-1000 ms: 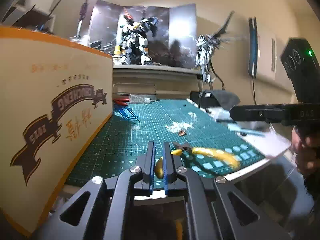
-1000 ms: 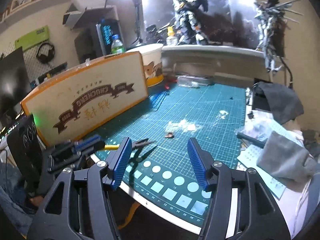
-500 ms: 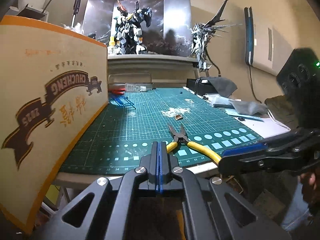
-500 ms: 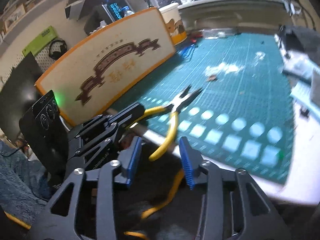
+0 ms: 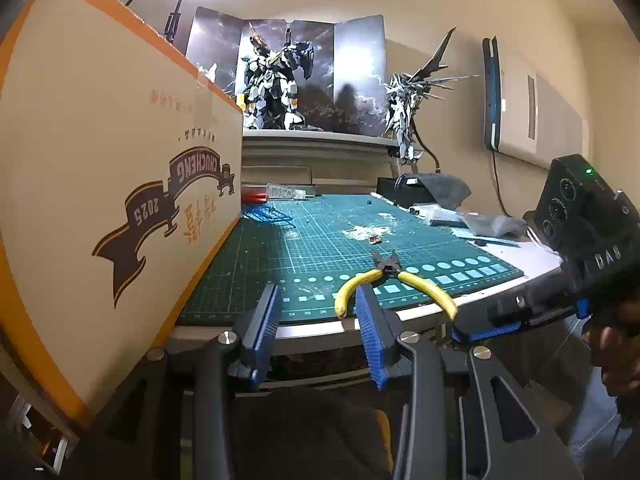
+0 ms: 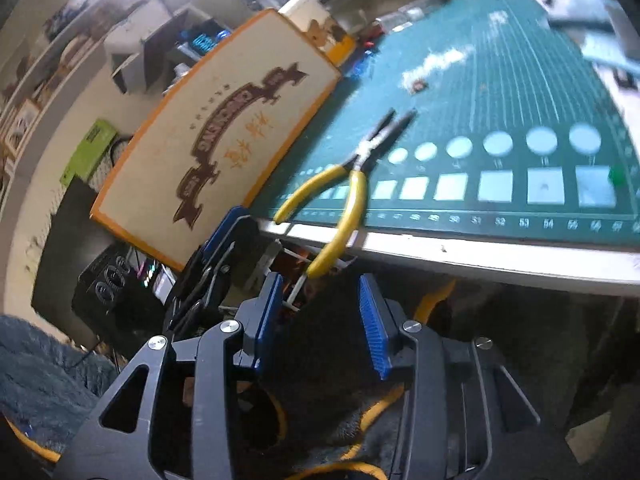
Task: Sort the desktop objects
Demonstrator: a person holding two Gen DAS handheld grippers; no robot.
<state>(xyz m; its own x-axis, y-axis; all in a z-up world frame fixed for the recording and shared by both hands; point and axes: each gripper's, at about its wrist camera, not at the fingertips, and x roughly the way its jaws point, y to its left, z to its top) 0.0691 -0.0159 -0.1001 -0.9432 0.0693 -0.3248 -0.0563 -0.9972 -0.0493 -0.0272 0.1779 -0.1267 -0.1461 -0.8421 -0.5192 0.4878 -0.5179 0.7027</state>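
— On the surface [image 5: 532, 258], what takes up the most room?

— At its left side a big cream box with an orange border [image 5: 104, 184] stands on edge, its brown banner print upside down. Next to it a green cutting mat [image 5: 320, 240] covers most of the surface, running right up to the front edge. Behind the mat, on a raised shelf, stands a robot model [image 5: 276, 88] against a dark backdrop, with a spiky winged model [image 5: 408, 108] further right.

— And the pliers?

— The yellow-handled pliers [image 5: 384, 276] lie at the front edge of the mat with the dark nose pointing away toward the shelf. The handles are spread apart. One stays over the mat's edge; the other sticks out past the front rim of the surface, which the right wrist view [image 6: 344, 192] shows clearly.

— Where is the left gripper?

— The left gripper [image 5: 316, 332] sits low in front of the surface, jaws spread wide and holding nothing. The tip of the nearer handle lies just between them in that view, not touching either blue pad as far as I can tell.

— The right one?

— The right gripper [image 6: 320, 320] is below the front rim, jaws also wide apart and empty, with the overhanging handle just above the gap. That view is blurred.
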